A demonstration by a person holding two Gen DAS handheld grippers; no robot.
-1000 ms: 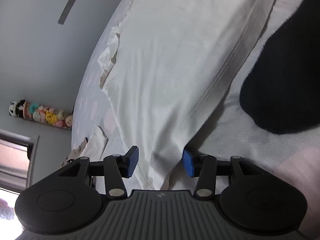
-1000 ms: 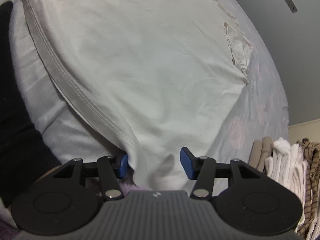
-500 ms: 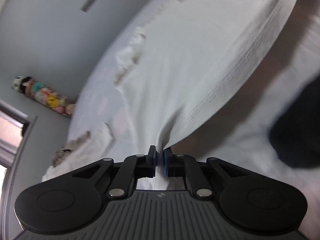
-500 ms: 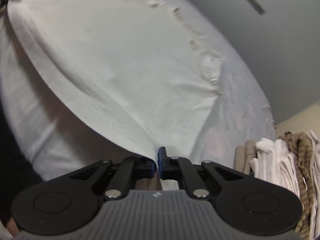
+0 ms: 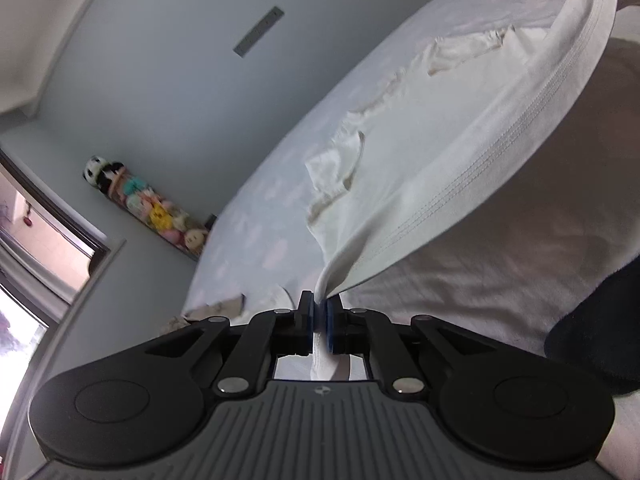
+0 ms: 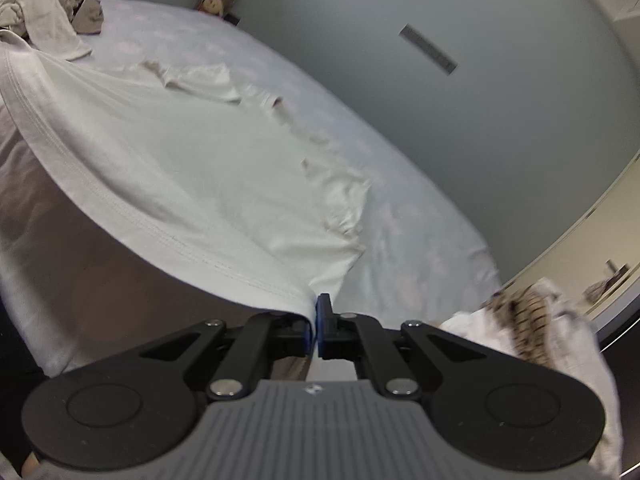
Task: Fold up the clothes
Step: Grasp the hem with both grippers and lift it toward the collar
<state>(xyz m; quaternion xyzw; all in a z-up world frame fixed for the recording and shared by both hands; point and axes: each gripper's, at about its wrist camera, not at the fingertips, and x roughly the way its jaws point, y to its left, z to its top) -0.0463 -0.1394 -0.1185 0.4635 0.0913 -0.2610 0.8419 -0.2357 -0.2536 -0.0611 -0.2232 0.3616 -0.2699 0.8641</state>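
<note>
Nearest the cameras, both tools had a grip. The left gripper (image 5: 319, 326) had its blue-padded fingers (image 5: 331, 322) clenched on one hem corner of the white cotton T-shirt (image 5: 420, 168), a pinch of fabric showing btwn the pads. The right gripper (image 6: 314, 330) was likewise clamped on the other hem corner of the shirt (image 6: 180, 184), cloth bunched at the pads.

From those two corners the stitched hem band (image 5: 492, 160) ran taut & raised clear of the bed (image 5: 260, 216), a pale sheet w/ faint pink blotches; shadow lay under the lifted edge. Further along the shirt, the body sloped down to rest on the bed, and the far end, sleeves & neck area, lay rumpled flat on the sheet.

Beyond the shirt on its left-gripper side sat a loose heap of beige & white garments (image 6: 44, 12) on the bed. On its right-gripper side, off the bed edge, was a stack of white and brown-striped clothes (image 6: 528, 312); whether folded or not, can't tell through blur.

Progress, as a judgement: hem end up & held at both corners fits a lengthwise fold in hand, hem going toward the collar. No finished crease visible in the shirt, so the fold itself remained to be laid, plus the heap.
</note>
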